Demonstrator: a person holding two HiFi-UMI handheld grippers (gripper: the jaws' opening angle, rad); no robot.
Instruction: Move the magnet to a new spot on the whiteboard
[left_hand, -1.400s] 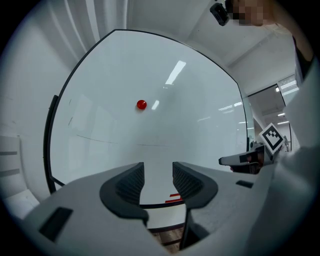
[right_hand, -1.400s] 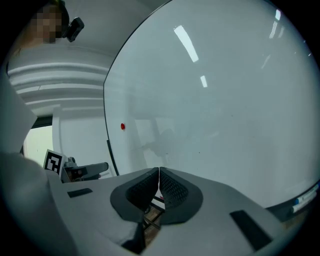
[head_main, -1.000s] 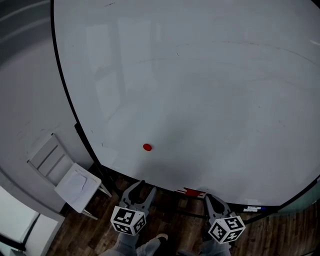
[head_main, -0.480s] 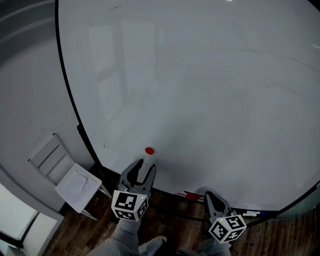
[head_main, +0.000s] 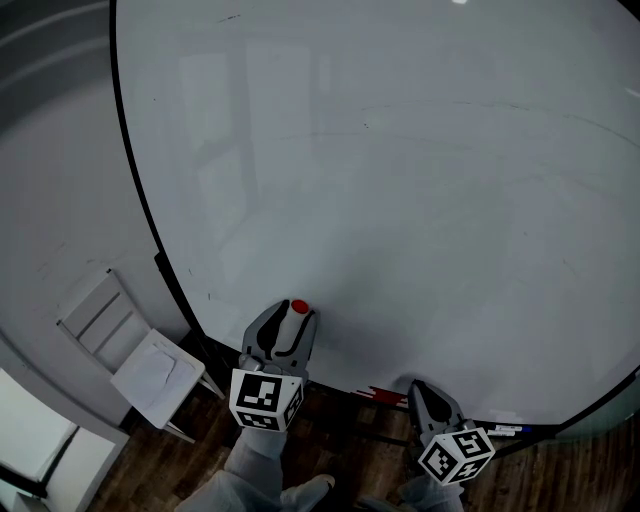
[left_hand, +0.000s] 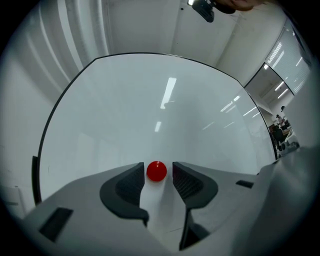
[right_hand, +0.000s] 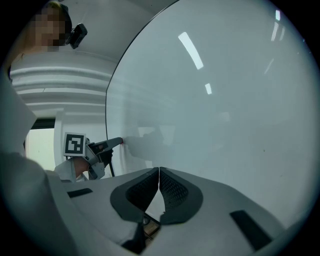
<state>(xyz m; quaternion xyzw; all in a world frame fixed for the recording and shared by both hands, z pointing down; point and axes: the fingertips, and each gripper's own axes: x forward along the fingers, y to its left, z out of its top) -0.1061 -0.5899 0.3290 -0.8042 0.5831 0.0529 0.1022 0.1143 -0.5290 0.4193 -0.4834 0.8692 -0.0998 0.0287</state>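
A small round red magnet (head_main: 299, 306) sticks low on the big whiteboard (head_main: 400, 180), near its left edge. My left gripper (head_main: 291, 314) points at the board, its jaws standing on either side of the magnet. In the left gripper view the magnet (left_hand: 156, 171) sits between the two pads (left_hand: 134, 181) with a thin gap on each side, so the left gripper (left_hand: 157, 174) is open. My right gripper (head_main: 424, 392) hangs lower to the right, below the board's bottom edge. Its jaws meet with nothing between them, so the right gripper (right_hand: 159, 176) is shut.
A white chair (head_main: 140, 365) stands on the wooden floor left of the board. A red object (head_main: 385, 392) and a blue-capped marker (head_main: 505, 428) lie along the board's bottom ledge. The right gripper view shows my left gripper (right_hand: 102, 147) touching the whiteboard (right_hand: 225, 100).
My left gripper has risen from below the board's bottom edge up to the magnet, and its jaws now flank it. The right gripper has hardly moved.
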